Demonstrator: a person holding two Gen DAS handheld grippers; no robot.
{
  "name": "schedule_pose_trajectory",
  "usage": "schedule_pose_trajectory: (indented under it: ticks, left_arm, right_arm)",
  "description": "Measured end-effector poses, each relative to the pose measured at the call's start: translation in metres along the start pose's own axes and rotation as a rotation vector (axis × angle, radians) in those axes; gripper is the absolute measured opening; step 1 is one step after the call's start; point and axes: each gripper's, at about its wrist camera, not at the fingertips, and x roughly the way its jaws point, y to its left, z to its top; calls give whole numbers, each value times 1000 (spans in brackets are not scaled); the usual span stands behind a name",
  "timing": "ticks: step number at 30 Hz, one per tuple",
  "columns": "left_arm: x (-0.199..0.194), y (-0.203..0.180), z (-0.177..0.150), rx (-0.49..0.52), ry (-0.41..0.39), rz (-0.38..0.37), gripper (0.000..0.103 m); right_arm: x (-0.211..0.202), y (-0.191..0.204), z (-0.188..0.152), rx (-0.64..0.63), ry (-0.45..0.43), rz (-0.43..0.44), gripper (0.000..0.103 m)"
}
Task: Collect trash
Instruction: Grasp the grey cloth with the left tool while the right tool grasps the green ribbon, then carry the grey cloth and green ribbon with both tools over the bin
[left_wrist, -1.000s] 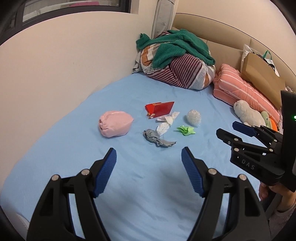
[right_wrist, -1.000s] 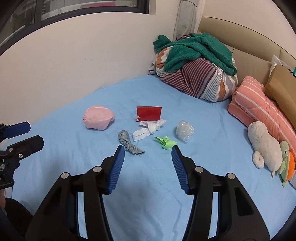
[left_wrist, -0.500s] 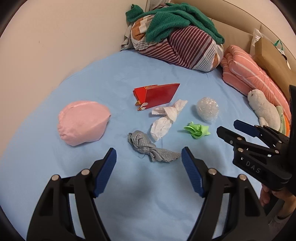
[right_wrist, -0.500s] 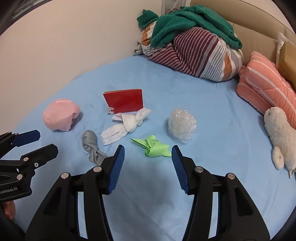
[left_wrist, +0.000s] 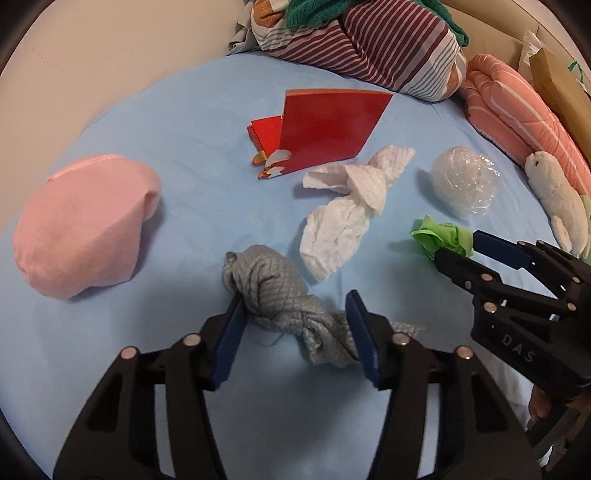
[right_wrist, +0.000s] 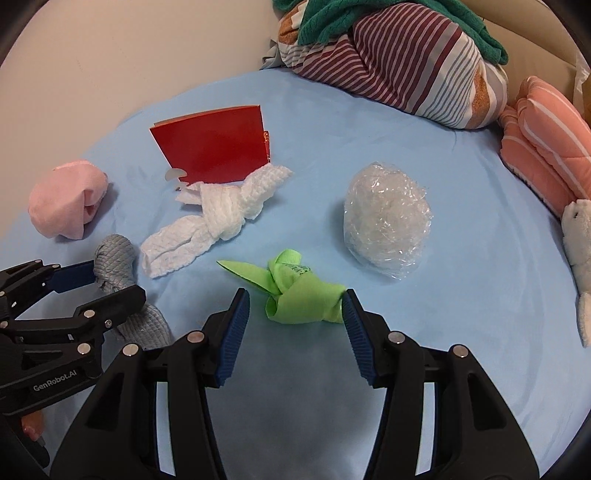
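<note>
Trash lies on a blue bed sheet (left_wrist: 184, 110). My left gripper (left_wrist: 295, 325) is open, its jaws on either side of a twisted grey rag (left_wrist: 280, 291), which also shows in the right wrist view (right_wrist: 114, 258). My right gripper (right_wrist: 293, 321) is open around a knotted green wrapper (right_wrist: 299, 295), seen in the left wrist view too (left_wrist: 439, 234). A knotted white paper towel (left_wrist: 347, 206) (right_wrist: 214, 218), a red card box (left_wrist: 325, 133) (right_wrist: 214, 147) and a clear plastic ball (left_wrist: 463, 184) (right_wrist: 386, 225) lie beyond.
A pink cloth bundle (left_wrist: 81, 229) (right_wrist: 66, 199) lies at the left. A striped bedding heap (right_wrist: 388, 59) sits at the back. A pink folded quilt (right_wrist: 543, 129), a white plush toy (left_wrist: 554, 195) and a brown paper bag (left_wrist: 561, 88) are at the right.
Both grippers moved forward and down to the sheet. The left now straddles the grey rag, the right straddles the green wrapper. Both jaws stay open.
</note>
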Motion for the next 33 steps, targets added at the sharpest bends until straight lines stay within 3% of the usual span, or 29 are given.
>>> schedule_pose_trajectory:
  ticks: [2,8,22,33]
  left_arm:
    - [4,-1,-1,6,-5,5,42]
    - [4,-1,0,8,-26,-18,33]
    - [-22,-3,-6,18,-44,-25,31]
    - [-72,1,-29,3,-42,-8,31]
  right_arm:
    - [6,3,0,-18,19,-7,30]
    - [7,3,0,-20,19,-6,23]
    - [-15,9,1,-7,-17,67,22]
    - [-54,31,-9,-19,-43,91,22]
